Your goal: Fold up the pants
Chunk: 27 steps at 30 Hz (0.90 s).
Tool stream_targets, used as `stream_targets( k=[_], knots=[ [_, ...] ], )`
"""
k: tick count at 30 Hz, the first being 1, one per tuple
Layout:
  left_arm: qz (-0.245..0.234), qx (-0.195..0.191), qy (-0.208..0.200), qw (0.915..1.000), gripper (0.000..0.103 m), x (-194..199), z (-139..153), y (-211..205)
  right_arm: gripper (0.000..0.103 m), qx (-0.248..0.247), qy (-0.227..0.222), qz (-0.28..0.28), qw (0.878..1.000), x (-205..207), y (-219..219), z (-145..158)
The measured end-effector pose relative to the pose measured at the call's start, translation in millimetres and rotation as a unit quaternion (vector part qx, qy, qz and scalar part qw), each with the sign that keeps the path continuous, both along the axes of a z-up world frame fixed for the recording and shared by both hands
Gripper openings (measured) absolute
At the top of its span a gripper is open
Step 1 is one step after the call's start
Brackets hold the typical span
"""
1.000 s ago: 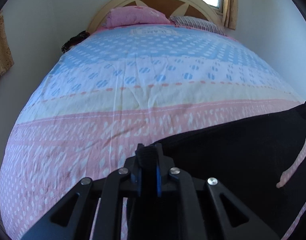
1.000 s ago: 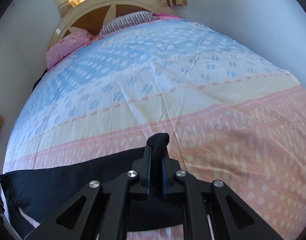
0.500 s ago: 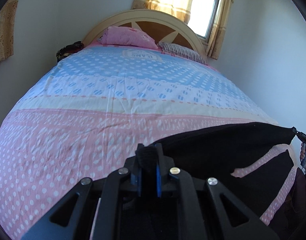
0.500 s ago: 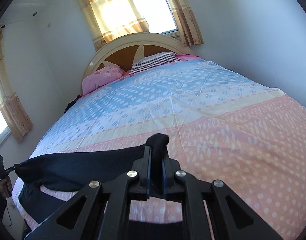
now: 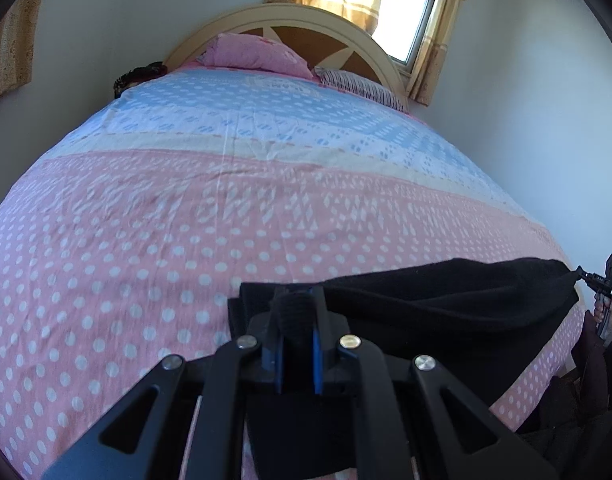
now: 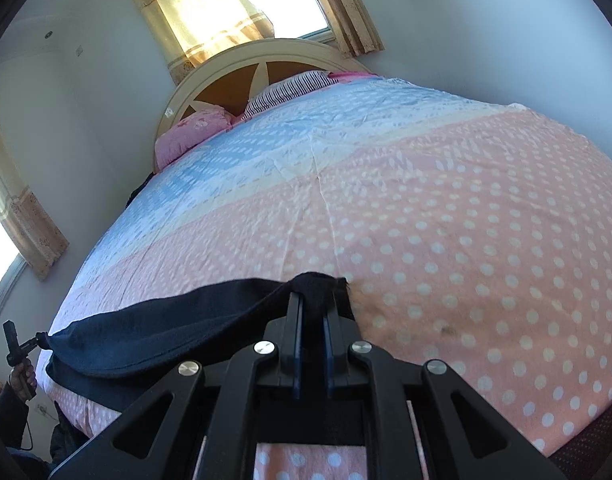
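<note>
Black pants [image 5: 446, 312] are stretched between my two grippers over the foot end of the bed. My left gripper [image 5: 295, 304] is shut on one end of the pants. My right gripper [image 6: 314, 292] is shut on the other end [image 6: 165, 332]. In the left wrist view the right gripper [image 5: 598, 280] shows small at the far right, holding the cloth's corner. In the right wrist view the left gripper [image 6: 21, 344] shows at the far left. The cloth hangs slack and doubled between them, low over the pink dotted sheet.
The bed [image 5: 185, 220] has a pink, cream and blue dotted sheet. A pink pillow [image 5: 257, 54] and a striped pillow [image 5: 358, 84] lie by the arched headboard [image 6: 265, 64]. Curtained windows [image 6: 241, 4] are behind. Walls stand close on both sides.
Both grippers have drawn back toward the foot of the bed with the pants. The stretched cloth has gone slack and come down close to the sheet.
</note>
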<state>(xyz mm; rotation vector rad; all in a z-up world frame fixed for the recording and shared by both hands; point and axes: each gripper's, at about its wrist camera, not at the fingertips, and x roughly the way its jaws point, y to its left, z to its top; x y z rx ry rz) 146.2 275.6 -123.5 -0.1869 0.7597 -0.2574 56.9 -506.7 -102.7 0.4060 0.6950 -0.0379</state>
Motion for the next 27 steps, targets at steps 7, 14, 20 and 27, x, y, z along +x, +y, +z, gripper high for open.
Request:
stream_targets(
  k=[7,14,20,27],
  knots=[
    [-0.014,0.072,-0.002,0.9973,0.011,-11,-11,-15,0.058,-0.044,0.057,-0.04,0.997,-12,7,-7],
    [-0.014,0.072,-0.006,0.9973,0.011,-14,-12,-14,0.058,-0.136,-0.009,-0.017,0.991,-36,78,54],
    [-0.012,0.076,-0.012,0.9969,0.011,-17,-6,-18,0.058,-0.206,-0.011,0.172,0.963,3,230,53],
    [-0.012,0.081,-0.009,0.9966,0.011,-18,-7,-21,0.057,-0.26,0.008,0.355,0.898,19,383,-4]
  ],
)
